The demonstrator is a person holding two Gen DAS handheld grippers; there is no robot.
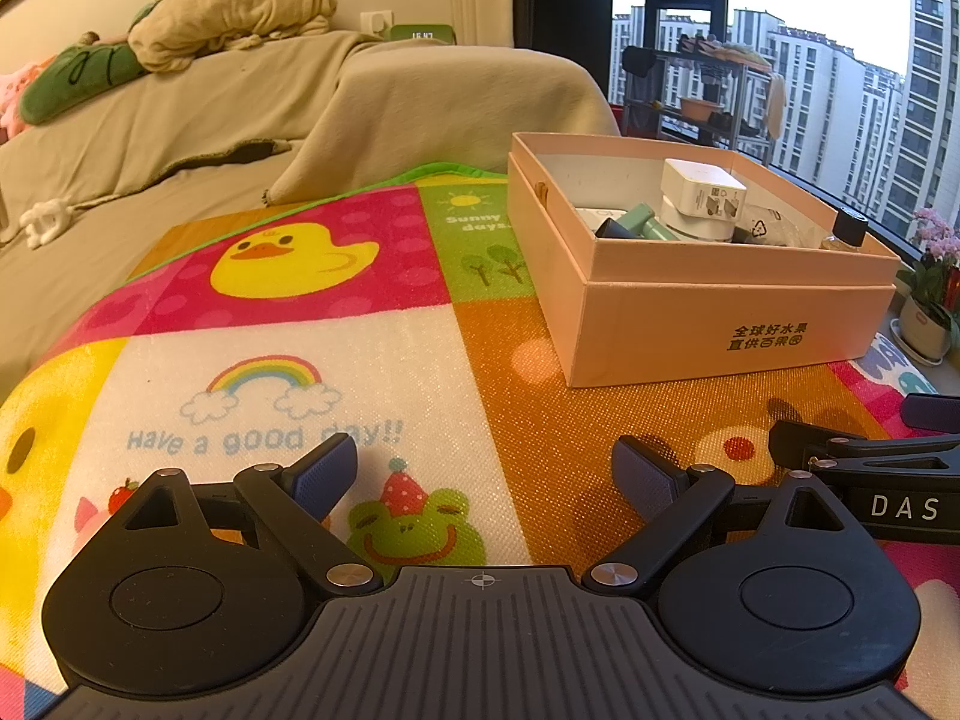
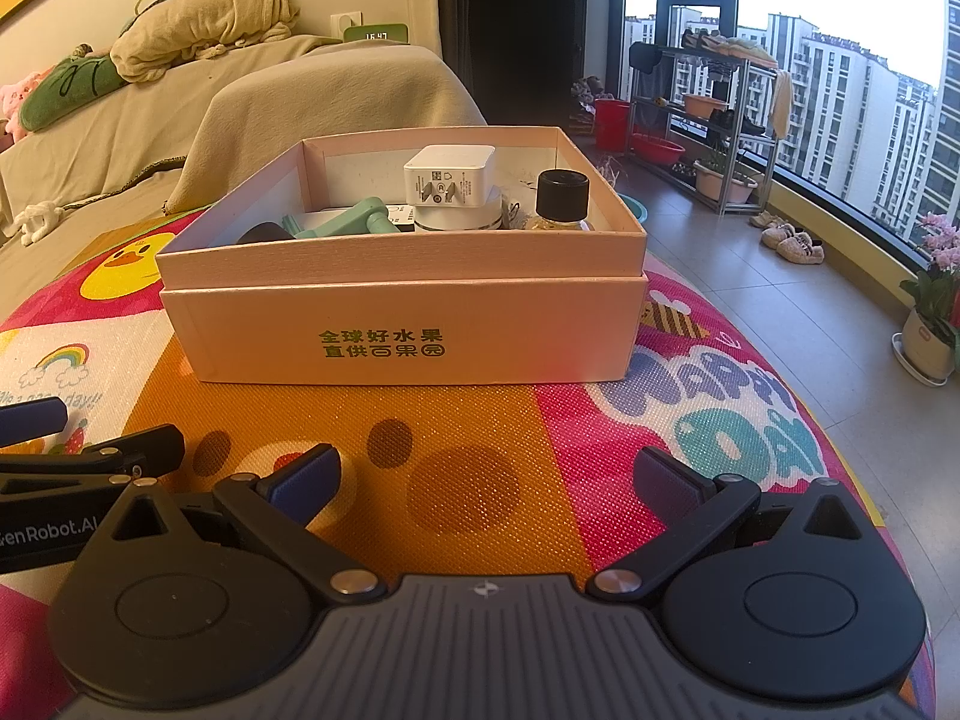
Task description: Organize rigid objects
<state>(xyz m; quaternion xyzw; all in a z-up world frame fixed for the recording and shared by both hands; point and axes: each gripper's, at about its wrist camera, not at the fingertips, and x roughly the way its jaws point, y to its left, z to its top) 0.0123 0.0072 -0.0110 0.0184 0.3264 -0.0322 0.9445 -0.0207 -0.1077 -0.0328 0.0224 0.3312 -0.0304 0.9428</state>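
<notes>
A pink cardboard box [image 2: 408, 324] with green Chinese lettering stands on the colourful cartoon mat [image 2: 480, 480]; it also shows in the left wrist view [image 1: 720, 324] at the right. Inside it are a white plug adapter [image 2: 447, 180], a white round item [image 2: 459, 219], a mint-green object [image 2: 354, 219] and a small bottle with a black cap [image 2: 561, 198]. My right gripper [image 2: 489, 480] is open and empty, low over the mat in front of the box. My left gripper [image 1: 486, 471] is open and empty, left of the box. The right gripper's arm [image 1: 870, 480] shows at the left view's right edge.
A beige-covered sofa [image 1: 240, 120] with cushions and plush toys lies behind the mat. To the right are a tiled floor [image 2: 750, 264], a shelf rack with basins [image 2: 708, 120], slippers, a potted orchid [image 2: 936, 312] and large windows.
</notes>
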